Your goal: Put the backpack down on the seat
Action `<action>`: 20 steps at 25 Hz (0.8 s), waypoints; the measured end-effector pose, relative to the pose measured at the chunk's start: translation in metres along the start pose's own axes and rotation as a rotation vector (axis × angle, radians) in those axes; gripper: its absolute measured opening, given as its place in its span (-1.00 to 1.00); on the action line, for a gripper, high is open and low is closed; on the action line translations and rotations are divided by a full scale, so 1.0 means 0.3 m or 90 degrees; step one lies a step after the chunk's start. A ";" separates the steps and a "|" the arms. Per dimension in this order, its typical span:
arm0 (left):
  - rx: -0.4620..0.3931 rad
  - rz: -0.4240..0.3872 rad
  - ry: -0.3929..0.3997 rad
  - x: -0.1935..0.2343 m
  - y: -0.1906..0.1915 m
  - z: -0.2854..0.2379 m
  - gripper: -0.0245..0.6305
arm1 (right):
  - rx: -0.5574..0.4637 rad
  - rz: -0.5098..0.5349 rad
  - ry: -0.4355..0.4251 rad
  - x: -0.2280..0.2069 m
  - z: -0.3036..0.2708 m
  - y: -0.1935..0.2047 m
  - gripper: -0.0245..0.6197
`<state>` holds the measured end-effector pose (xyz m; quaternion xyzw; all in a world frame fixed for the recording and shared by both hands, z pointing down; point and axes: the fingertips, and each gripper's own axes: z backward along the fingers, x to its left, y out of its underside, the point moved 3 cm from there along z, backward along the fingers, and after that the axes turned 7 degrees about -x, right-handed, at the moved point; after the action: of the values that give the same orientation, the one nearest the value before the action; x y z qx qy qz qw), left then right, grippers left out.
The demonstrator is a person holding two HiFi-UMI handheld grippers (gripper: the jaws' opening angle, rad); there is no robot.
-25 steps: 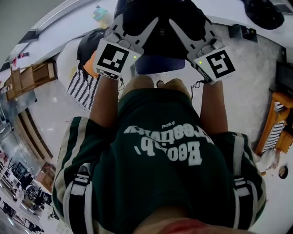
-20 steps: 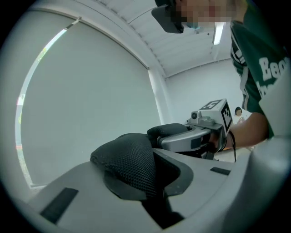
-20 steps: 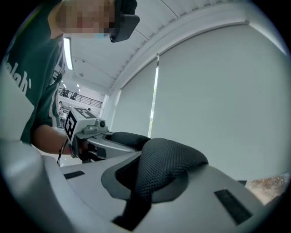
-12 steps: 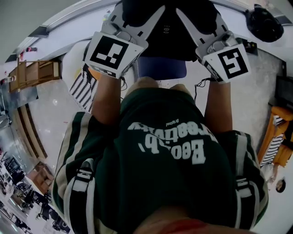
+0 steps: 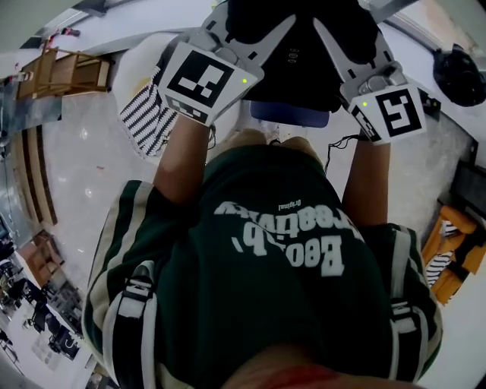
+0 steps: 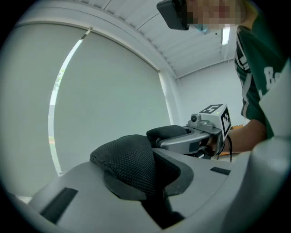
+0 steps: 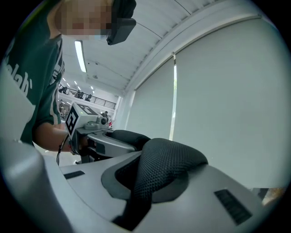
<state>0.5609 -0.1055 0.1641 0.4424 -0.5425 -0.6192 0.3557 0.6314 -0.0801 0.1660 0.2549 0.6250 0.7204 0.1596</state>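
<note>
The black backpack [image 5: 304, 53] hangs at the top of the head view, above a blue seat [image 5: 292, 114] that shows just under it. My left gripper [image 5: 254, 19] is shut on a black mesh shoulder strap [image 6: 132, 164], which bulges out between its jaws. My right gripper [image 5: 342, 19] is shut on the other mesh strap [image 7: 170, 166]. Both grippers point roughly level, side by side, a little apart. Each one shows in the other's view: the right gripper [image 6: 200, 136] and the left gripper [image 7: 102, 136]. The backpack's lower part is hidden behind the grippers.
A striped cloth [image 5: 144, 118] lies left of the seat, with a wooden rack [image 5: 72, 72] beyond it. A black object [image 5: 459, 72] sits on the floor at the right, and orange furniture [image 5: 448, 251] stands at the right edge. A pale window blind [image 6: 104, 100] fills the background.
Both grippers have risen with the backpack and moved forward. Less of the blue seat shows under the bag now.
</note>
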 end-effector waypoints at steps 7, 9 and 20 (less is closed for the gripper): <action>0.022 0.006 -0.066 0.102 0.039 0.393 -0.70 | 0.003 -0.042 -0.069 0.343 -0.209 0.003 -0.74; 0.026 0.009 -0.102 0.138 0.046 0.516 -0.70 | 0.001 -0.050 -0.105 0.450 -0.281 -0.001 -0.74; 0.083 0.026 -0.341 0.285 0.182 1.082 -0.70 | -0.017 -0.091 -0.338 0.945 -0.625 0.077 -0.74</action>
<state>0.2251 -0.0768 0.2105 0.2739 -0.6647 -0.6706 0.1829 0.2950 -0.0821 0.2195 0.3876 0.5680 0.6236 0.3719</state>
